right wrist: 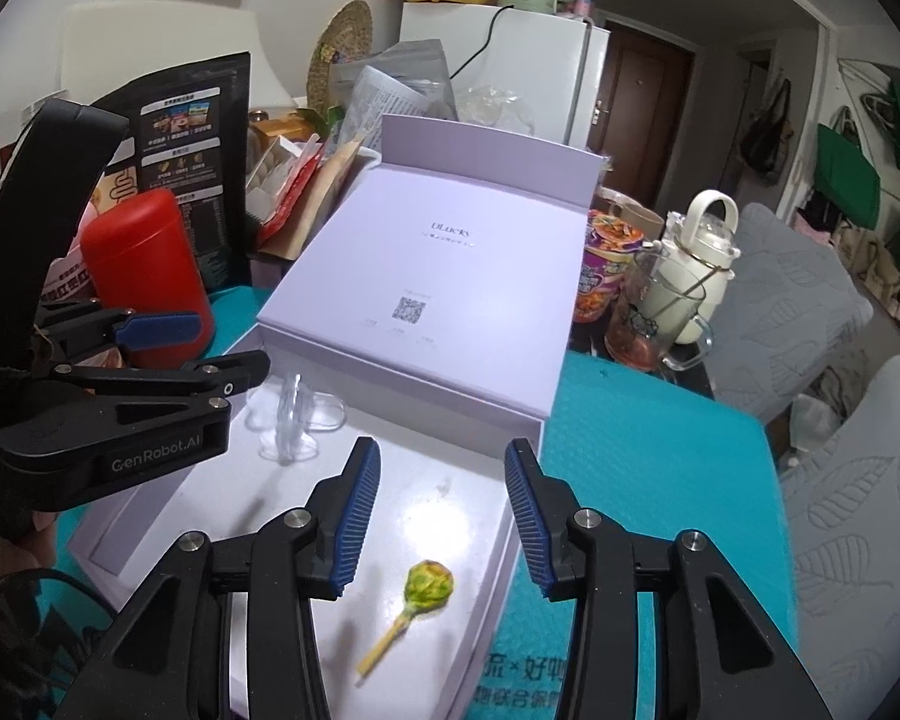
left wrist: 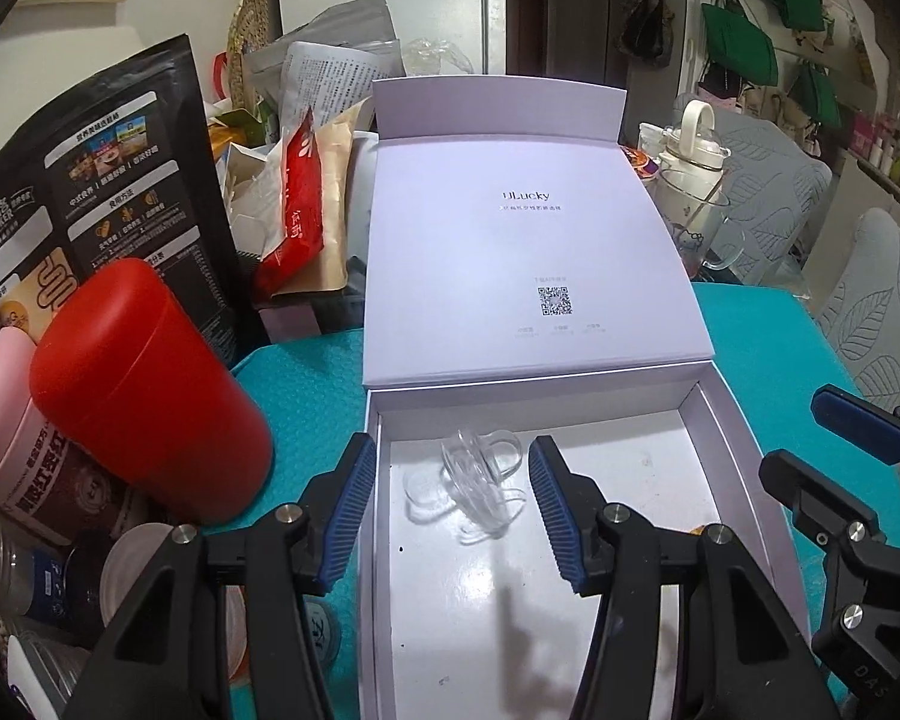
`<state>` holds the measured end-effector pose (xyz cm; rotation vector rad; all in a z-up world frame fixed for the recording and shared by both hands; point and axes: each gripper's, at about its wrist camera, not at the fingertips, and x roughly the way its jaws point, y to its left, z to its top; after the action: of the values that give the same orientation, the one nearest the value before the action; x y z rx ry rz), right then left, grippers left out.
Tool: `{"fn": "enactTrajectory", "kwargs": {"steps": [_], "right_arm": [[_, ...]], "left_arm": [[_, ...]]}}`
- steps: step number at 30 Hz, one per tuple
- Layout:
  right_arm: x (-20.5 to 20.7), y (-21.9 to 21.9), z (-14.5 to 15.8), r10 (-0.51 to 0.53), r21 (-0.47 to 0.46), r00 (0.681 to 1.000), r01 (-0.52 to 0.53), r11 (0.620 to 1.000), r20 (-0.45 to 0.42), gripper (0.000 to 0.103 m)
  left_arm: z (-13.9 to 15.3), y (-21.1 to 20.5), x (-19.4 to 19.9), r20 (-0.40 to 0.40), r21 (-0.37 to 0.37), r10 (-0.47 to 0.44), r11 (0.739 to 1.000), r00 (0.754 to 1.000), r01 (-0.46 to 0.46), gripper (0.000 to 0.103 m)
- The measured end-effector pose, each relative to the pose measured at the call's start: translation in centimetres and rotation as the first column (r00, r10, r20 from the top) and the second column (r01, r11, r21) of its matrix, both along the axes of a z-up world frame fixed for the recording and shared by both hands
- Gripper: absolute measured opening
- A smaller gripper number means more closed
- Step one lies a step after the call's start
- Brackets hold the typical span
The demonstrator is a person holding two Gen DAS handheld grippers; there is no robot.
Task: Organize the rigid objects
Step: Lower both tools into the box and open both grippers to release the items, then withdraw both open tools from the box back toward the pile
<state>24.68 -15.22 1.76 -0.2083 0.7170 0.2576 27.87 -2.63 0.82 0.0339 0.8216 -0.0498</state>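
Left claw [left wrist: 447, 507] stands apart, holding nothing, above one pile of clear plastic pieces [left wrist: 474, 483] in the box [left wrist: 720, 420]; their count is hard to make out. Right claw [right wrist: 444, 516] is likewise parted and empty, over one lollipop [right wrist: 417, 600] lying on the box floor. One lid [left wrist: 510, 228] stands open behind. One red can [left wrist: 144, 390] sits left on the table [left wrist: 312, 384], partly hiding a black bag [left wrist: 96, 180].
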Motion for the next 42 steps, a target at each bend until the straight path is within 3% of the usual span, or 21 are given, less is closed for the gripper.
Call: {"fn": "enactTrajectory", "kwargs": {"steps": [18,31,42], "right_arm": [[-3.5,-1.5,3.8,-0.018,0.039,0.997,0.015,0.999,0.076,0.043],[-9.4,-2.3,6.9,-0.027,0.052,0.987,0.018,0.998,0.158,0.043],[-14.9,-3.7,8.2,-0.052,0.066,0.976,0.039,0.997,0.211,0.045]], "left_arm": [[5.1,-0.3,-3.9,0.113,-0.001,-0.002,1.000,0.994,0.002,0.053],[8.6,-1.3,-10.4,0.206,0.040,-0.024,0.999,0.978,0.017,0.053],[9.7,-2.6,-14.9,0.231,-0.009,-0.042,0.999,0.972,0.045,0.053]]}}
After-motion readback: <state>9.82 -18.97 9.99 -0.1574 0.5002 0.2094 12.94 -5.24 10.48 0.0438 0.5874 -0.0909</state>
